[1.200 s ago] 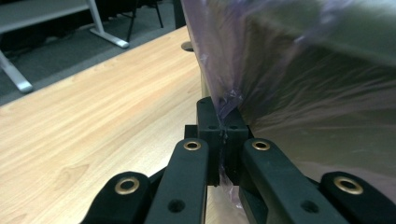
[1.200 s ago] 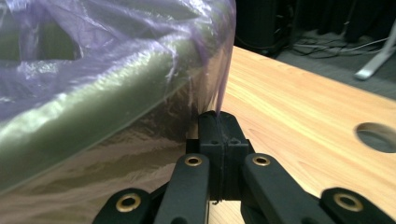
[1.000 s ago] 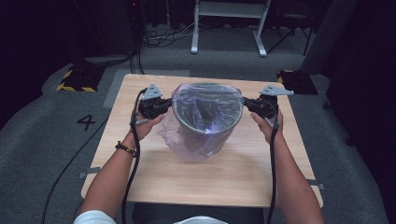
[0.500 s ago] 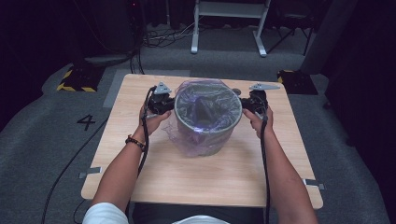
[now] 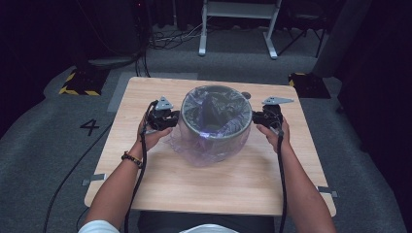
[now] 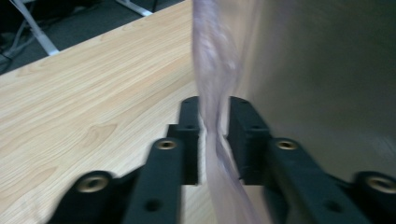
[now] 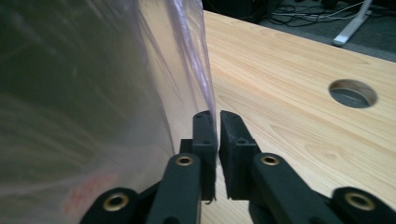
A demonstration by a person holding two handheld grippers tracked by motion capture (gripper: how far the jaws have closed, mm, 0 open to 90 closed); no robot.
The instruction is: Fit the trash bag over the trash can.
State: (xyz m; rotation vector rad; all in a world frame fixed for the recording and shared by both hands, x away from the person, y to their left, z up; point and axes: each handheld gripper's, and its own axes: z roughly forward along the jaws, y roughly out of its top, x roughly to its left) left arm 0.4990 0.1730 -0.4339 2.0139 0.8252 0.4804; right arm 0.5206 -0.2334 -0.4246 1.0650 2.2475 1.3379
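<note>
Lower now, the plastic bag drapes the round bin mid-table. Up close, my left gripper and right gripper each pinch its film.

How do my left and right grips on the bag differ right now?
The left gripper has a thick, twisted bunch of bag between its jaws, which stand apart around it; the right gripper pinches only a thin edge of film, jaws almost closed. In the high view the left sits slightly nearer the person than the right. Both hold the bag beside the bin, low near the table.
</note>
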